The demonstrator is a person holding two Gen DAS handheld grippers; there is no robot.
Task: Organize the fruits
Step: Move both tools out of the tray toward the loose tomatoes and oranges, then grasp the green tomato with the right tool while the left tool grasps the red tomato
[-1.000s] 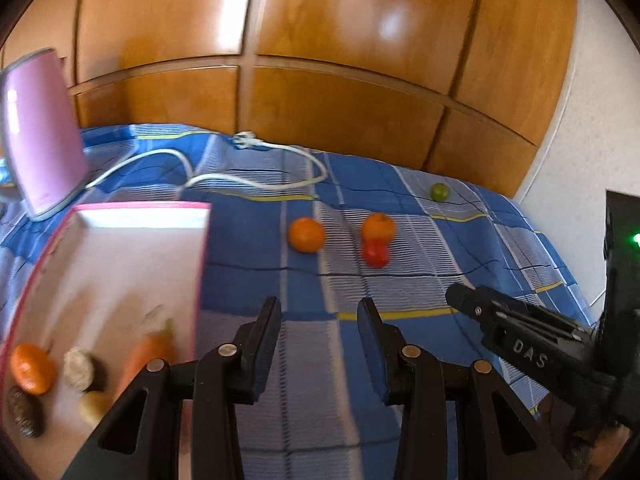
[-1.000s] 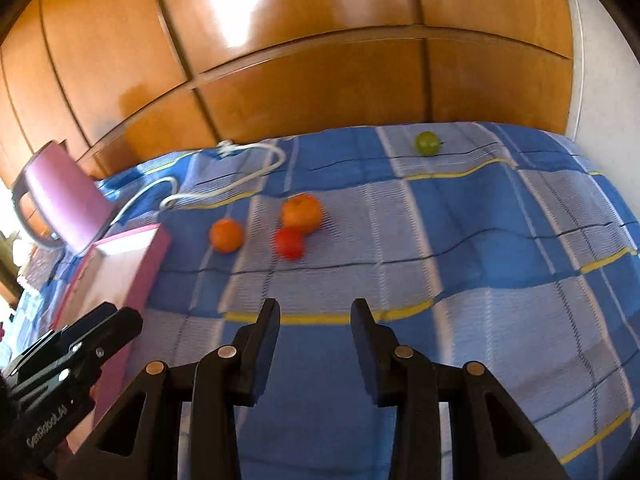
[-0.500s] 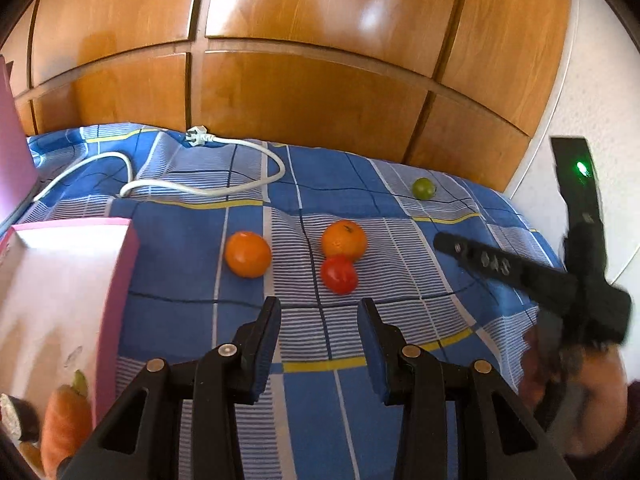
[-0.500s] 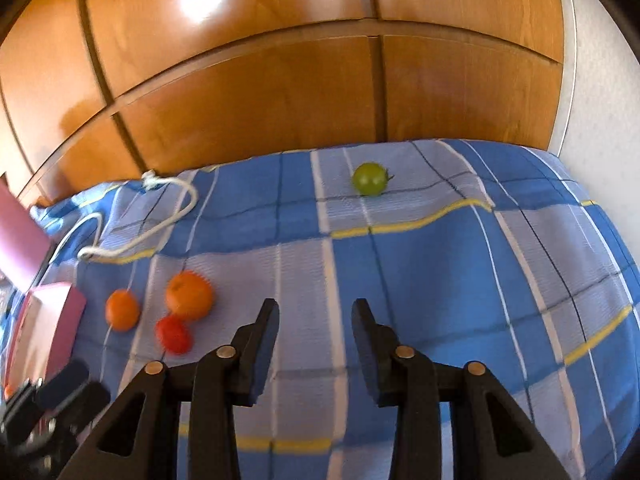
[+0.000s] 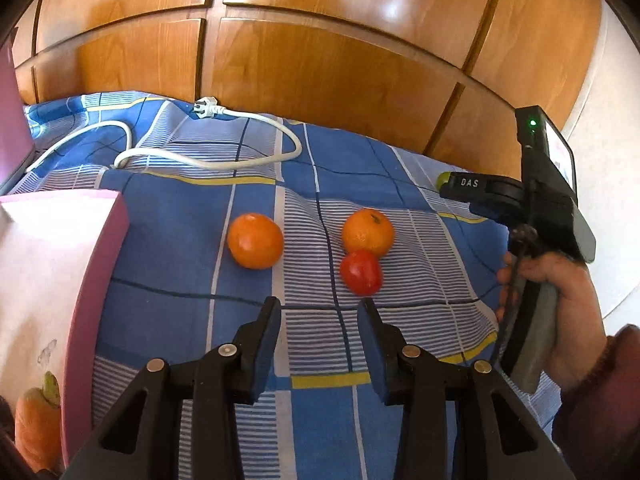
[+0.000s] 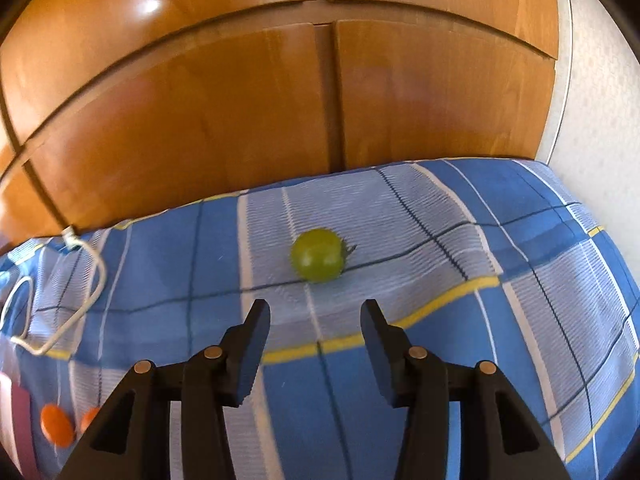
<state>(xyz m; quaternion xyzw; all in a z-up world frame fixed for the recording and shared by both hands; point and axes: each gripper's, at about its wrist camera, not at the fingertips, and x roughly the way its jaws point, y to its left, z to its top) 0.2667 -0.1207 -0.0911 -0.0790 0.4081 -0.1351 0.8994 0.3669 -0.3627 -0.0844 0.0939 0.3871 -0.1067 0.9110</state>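
On the blue checked cloth lie two oranges, one to the left and one to the right, with a red tomato touching the right one. My left gripper hovers just short of the tomato, open and empty. A green tomato rests further back near the wooden panelling. My right gripper sits a little short of it, its jaws opening with nothing between them. The right gripper's body, held in a hand, shows at the right of the left wrist view.
A pink box stands at the left with a carrot inside. A white power cable loops across the back of the cloth. Wooden panelling rises directly behind the bed, and a pale wall is at the right.
My right gripper swung right and forward, so the green tomato now lies close ahead, and its jaws widened. My left gripper drifted right, away from the pink box, toward the oranges and red tomato.
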